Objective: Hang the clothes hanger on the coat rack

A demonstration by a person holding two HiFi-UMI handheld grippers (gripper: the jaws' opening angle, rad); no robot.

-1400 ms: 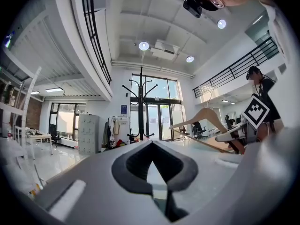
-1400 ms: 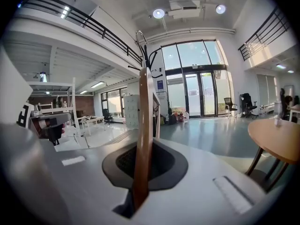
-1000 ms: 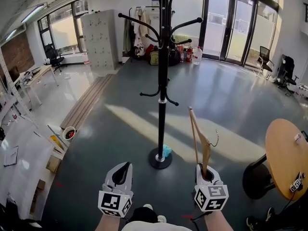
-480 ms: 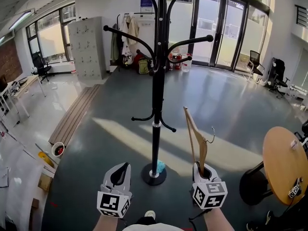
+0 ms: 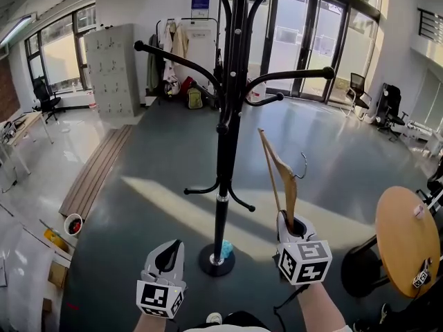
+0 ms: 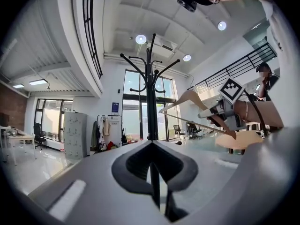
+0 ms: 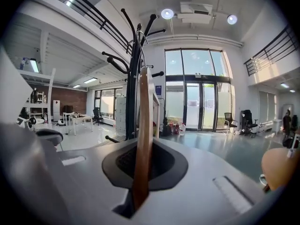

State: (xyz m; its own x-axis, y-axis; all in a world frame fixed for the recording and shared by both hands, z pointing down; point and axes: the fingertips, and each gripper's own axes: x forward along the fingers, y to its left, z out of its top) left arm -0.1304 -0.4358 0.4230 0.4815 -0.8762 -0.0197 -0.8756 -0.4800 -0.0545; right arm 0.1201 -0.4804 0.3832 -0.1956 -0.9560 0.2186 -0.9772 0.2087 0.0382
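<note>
A tall black coat rack (image 5: 225, 151) with curved arms stands on a round base (image 5: 216, 260) straight ahead. My right gripper (image 5: 294, 225) is shut on the lower end of a wooden clothes hanger (image 5: 280, 175), which rises upright to the right of the pole, its metal hook (image 5: 302, 164) pointing away from the rack. In the right gripper view the hanger (image 7: 143, 139) is clamped between the jaws, with the rack (image 7: 133, 78) just behind it. My left gripper (image 5: 177, 244) is shut and holds nothing, low and left of the base. Its own view shows the rack (image 6: 151, 102) and the hanger (image 6: 187, 100).
A round wooden table (image 5: 405, 244) stands close on the right. A small blue object (image 5: 226, 249) lies on the rack's base. Grey lockers (image 5: 111, 71), hung clothes (image 5: 180, 47) and glass doors (image 5: 304, 47) line the back. A bucket (image 5: 72, 223) and wooden planks (image 5: 93, 171) lie on the left.
Both grippers have come nearer to the coat rack, which now looms larger. The right gripper has risen, carrying the hanger higher beside the pole.
</note>
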